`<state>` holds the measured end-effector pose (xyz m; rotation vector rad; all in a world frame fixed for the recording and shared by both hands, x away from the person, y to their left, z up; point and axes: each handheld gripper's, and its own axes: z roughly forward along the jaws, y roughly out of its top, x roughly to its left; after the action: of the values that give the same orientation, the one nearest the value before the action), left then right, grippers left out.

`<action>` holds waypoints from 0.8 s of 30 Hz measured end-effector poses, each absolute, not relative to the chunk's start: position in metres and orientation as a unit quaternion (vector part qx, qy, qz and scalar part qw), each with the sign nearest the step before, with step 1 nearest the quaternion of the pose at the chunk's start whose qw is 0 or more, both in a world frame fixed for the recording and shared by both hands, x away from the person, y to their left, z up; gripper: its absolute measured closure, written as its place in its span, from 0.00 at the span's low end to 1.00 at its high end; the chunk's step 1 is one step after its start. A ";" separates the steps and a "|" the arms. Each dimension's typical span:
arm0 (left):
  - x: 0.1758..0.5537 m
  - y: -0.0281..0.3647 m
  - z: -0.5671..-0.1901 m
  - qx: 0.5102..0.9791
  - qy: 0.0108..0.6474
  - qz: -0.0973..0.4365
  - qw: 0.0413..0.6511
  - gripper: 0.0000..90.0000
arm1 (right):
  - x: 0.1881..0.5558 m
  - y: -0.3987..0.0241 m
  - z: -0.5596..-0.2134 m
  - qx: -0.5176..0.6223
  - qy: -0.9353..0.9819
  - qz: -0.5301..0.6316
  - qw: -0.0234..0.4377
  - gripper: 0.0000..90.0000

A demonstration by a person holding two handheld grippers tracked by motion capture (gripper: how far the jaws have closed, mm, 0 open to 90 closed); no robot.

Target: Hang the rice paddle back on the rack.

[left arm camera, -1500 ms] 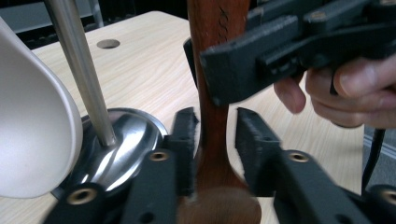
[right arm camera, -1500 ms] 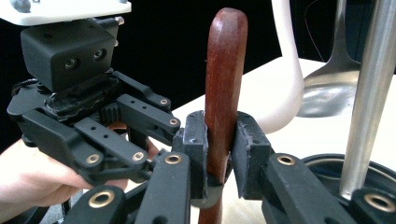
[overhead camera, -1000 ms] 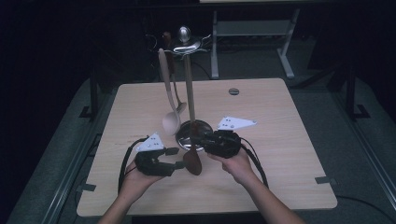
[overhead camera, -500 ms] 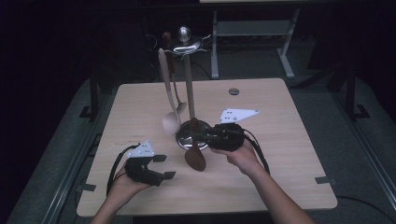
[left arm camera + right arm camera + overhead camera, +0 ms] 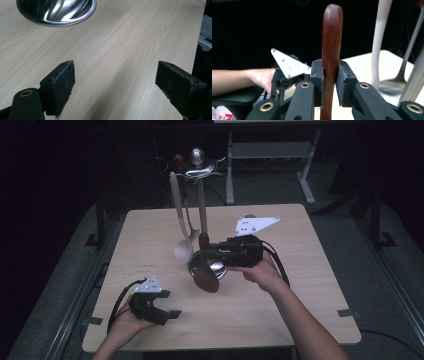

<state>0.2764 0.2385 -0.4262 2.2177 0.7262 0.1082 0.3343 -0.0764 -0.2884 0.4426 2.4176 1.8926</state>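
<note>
We pinch the dark wooden spoon [image 5: 331,50] by its handle in the right gripper [image 5: 210,252], held up beside the utensil stand [image 5: 201,215]; our left gripper [image 5: 167,312], jaws just spread and empty, rests near the table edge. Next we judge: hook the spoon onto the stand's top

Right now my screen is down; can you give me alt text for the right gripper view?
The right hand-held gripper clamps the handle of a dark brown wooden spoon, which stands upright between its black pads. Behind it on the left, the person's other hand holds the left hand-held gripper with its grey three-cornered plate; a pale wooden utensil handle hangs at right.
</note>
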 end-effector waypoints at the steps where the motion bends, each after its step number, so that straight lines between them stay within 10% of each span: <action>1: 0.276 0.240 -0.427 0.873 0.287 0.043 0.391 0.18 | 0.335 -0.076 -0.283 0.138 0.778 0.612 0.020 0.86; 24: 0.272 0.247 -0.434 0.869 0.294 0.037 0.396 0.18 | 0.374 -0.065 -0.212 0.112 0.758 0.643 0.021 0.86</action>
<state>0.2720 0.2472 -0.4342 2.2026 0.7448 0.0931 0.3742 -0.0654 -0.2120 0.3475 2.3480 1.9922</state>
